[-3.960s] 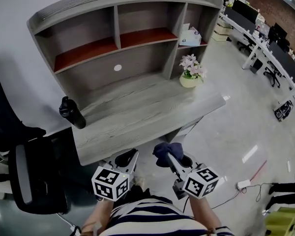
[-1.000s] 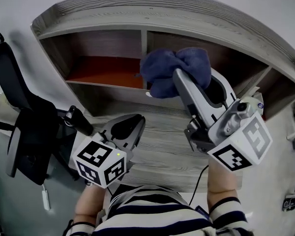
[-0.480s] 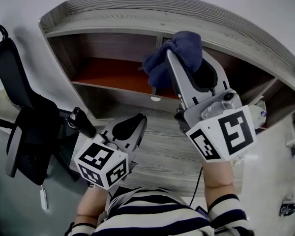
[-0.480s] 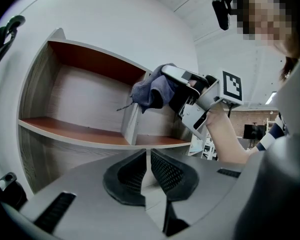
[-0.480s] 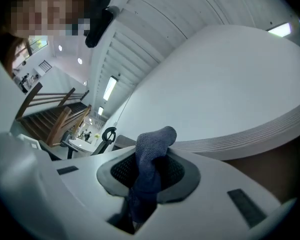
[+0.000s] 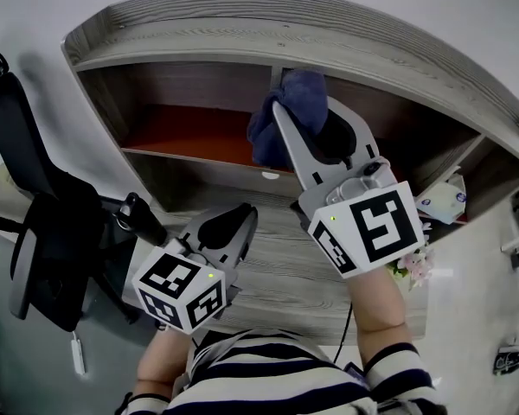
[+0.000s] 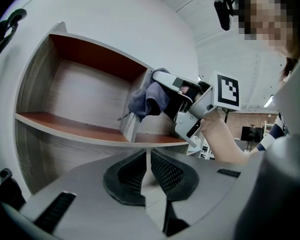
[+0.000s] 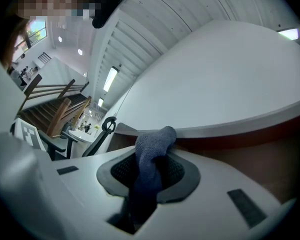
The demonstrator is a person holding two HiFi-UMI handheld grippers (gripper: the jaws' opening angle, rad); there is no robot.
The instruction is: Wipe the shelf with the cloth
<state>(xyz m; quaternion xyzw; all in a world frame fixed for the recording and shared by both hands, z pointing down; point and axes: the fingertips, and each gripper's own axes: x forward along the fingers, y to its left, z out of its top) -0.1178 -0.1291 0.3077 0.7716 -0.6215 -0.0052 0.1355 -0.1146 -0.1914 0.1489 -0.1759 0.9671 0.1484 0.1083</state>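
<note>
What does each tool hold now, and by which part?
The right tool pinches the blue cloth by a bunched fold; the left tool, shut, holds nothing.

Head view looks steeply down, close over the shelf (image 6: pixel 242 26); left gripper view faces into its compartments; right gripper view tilts upward; all share the cloth (image 6: pixel 287 115).

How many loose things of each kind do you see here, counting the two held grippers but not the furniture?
Grippers: 2 (left gripper, right gripper)
Blue cloth: 1
Black bottle: 1
Tissue pack: 1
Flowers: 1
Total: 6
</note>
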